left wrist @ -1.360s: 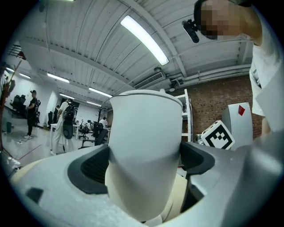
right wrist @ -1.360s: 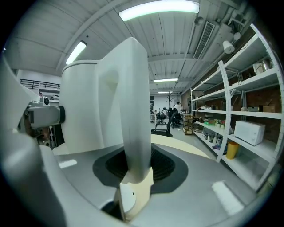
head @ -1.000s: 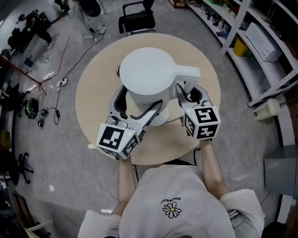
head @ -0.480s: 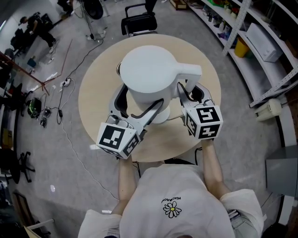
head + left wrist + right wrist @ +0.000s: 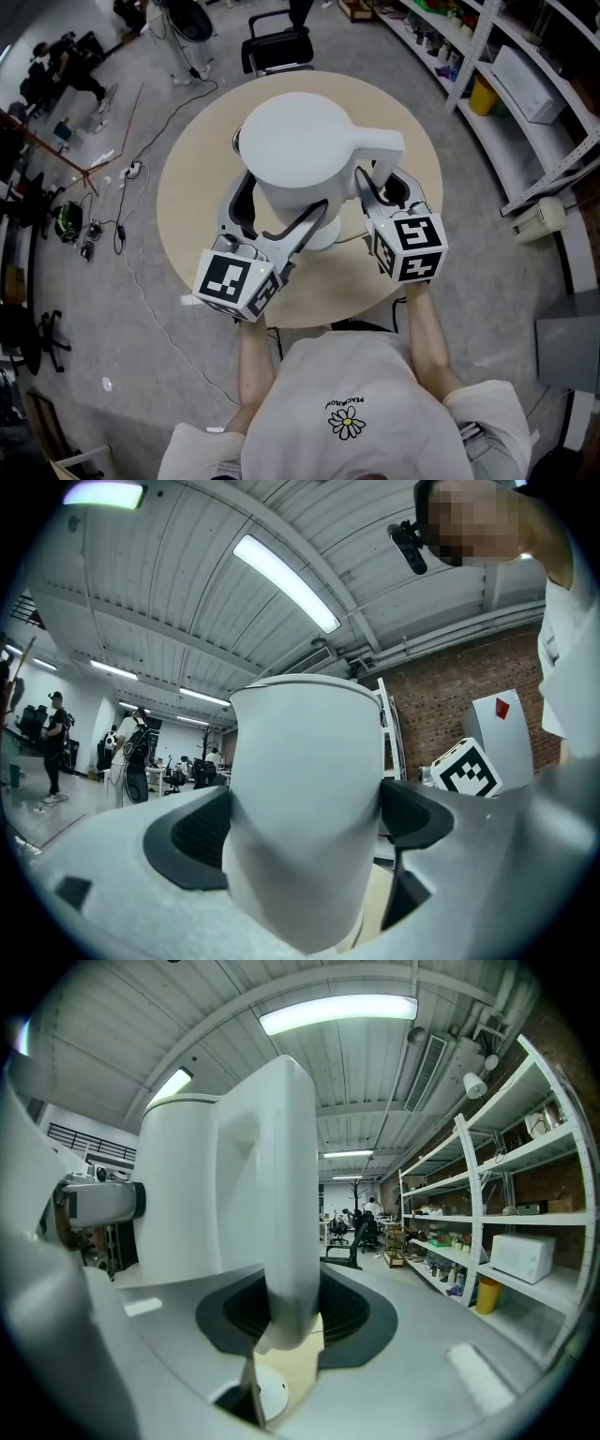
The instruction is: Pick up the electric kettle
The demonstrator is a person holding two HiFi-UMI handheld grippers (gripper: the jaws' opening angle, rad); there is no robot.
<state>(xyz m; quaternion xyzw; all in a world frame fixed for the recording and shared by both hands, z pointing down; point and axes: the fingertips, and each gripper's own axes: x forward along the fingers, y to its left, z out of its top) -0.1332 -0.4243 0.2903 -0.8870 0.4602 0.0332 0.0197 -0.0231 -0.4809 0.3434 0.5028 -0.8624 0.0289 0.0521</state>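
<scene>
A white electric kettle (image 5: 300,150) hangs above the round wooden table (image 5: 187,206), gripped from both sides. My left gripper (image 5: 277,208) is shut on the kettle's body (image 5: 305,799), with one dark pad on each flank. At the right side, my right gripper (image 5: 382,183) is shut on the kettle's handle (image 5: 286,1204), which stands upright between its pads. The kettle's round white base (image 5: 265,1393) lies on the table under it and shows partly in the head view (image 5: 323,239).
A black chair (image 5: 277,42) stands beyond the table's far edge. Metal shelves (image 5: 525,75) with a yellow container (image 5: 485,94) run along the right. Cables (image 5: 122,169) trail over the floor at the left, and people stand far off at the back left.
</scene>
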